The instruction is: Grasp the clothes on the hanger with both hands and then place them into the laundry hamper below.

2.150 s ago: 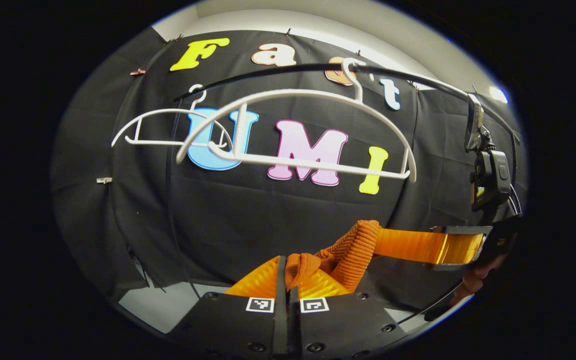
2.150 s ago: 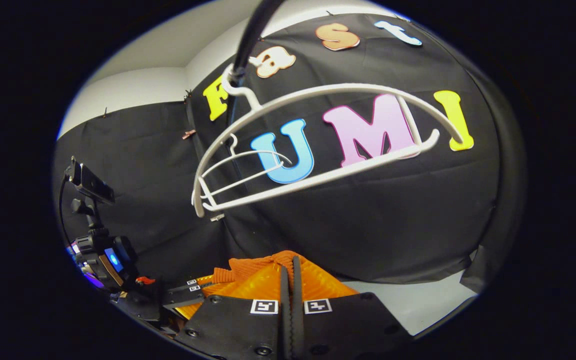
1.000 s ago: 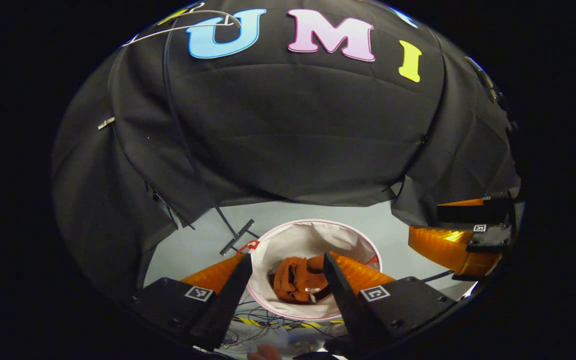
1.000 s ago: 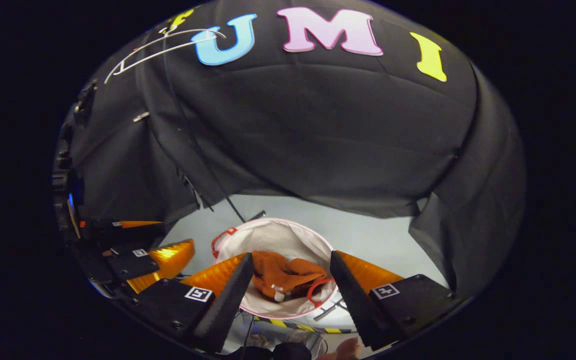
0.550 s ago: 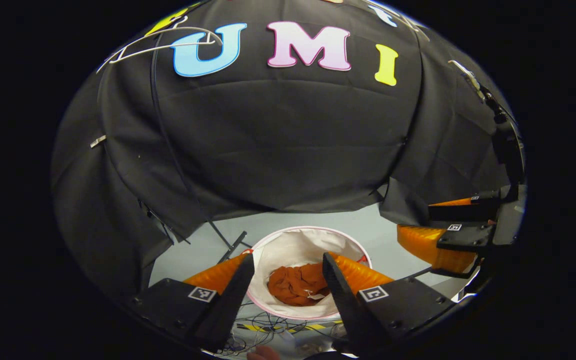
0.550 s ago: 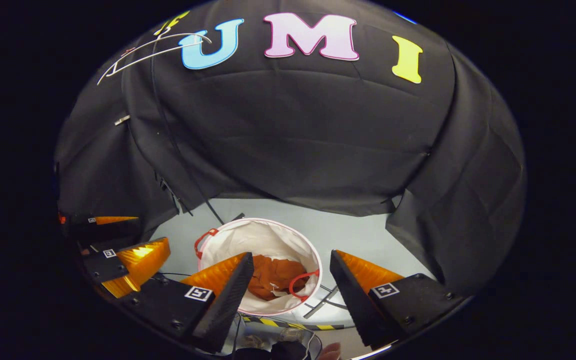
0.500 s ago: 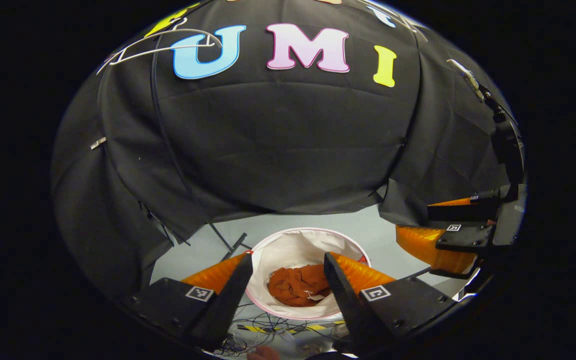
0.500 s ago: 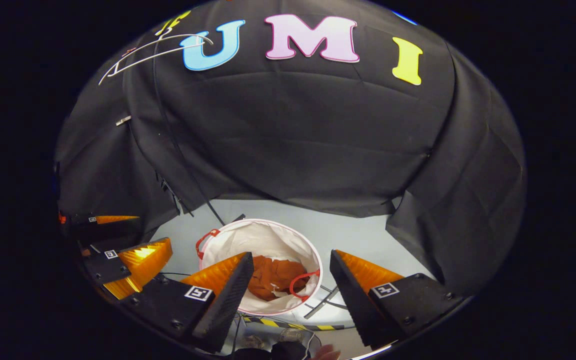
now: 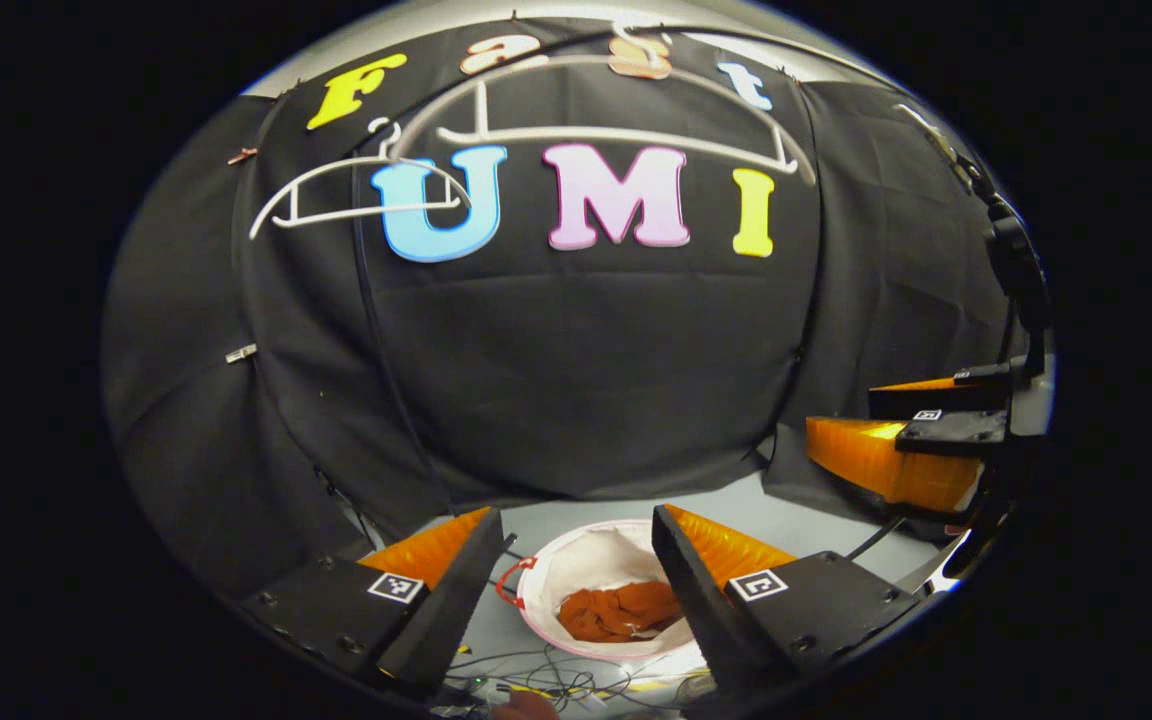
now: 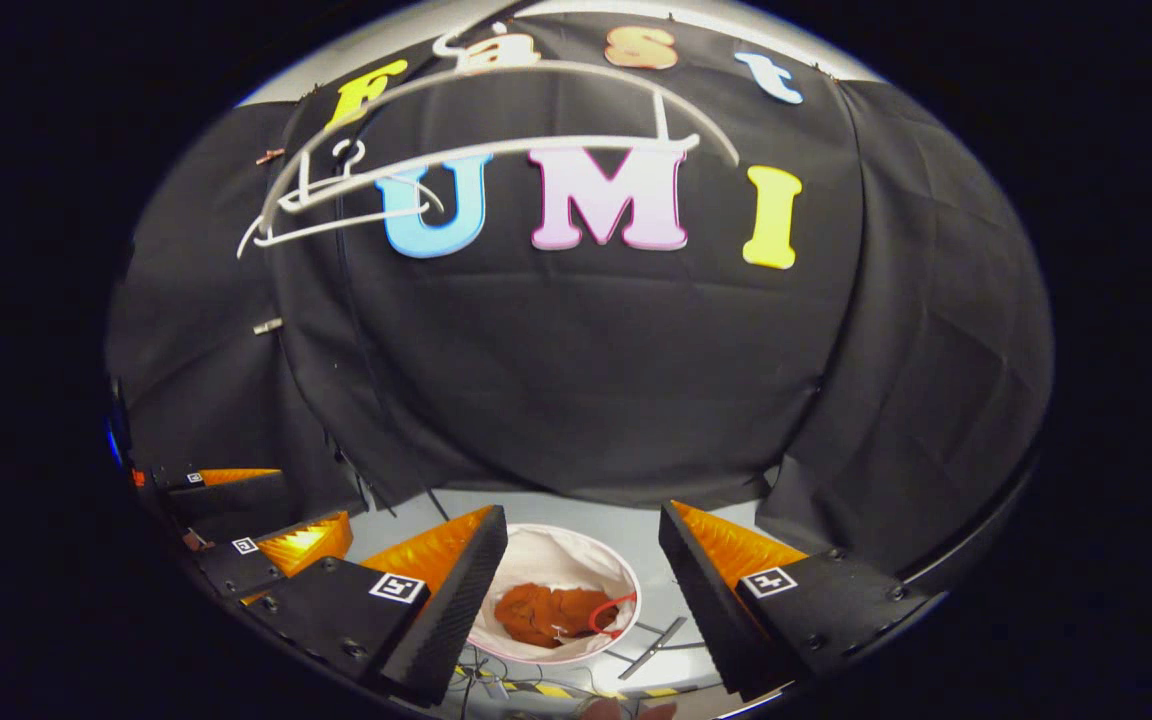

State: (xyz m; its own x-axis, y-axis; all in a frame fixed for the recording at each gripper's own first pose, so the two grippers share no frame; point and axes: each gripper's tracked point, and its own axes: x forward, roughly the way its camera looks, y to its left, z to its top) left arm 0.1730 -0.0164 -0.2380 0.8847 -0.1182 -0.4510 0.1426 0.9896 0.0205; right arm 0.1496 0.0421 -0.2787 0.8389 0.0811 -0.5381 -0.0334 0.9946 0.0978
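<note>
Looking basically done: orange clothes (image 9: 621,611) lying bunched at bottom of white laundry hamper (image 9: 576,553) on floor, nearer white hanger (image 9: 606,135) hanging bare up top. Left gripper (image 9: 576,575) jaws spread wide, holding nothing, hamper framed between fingers below. Right gripper (image 10: 581,570) same deal, wide apart, empty, well above hamper. Nothing left but pulling away, I'd say.
</note>
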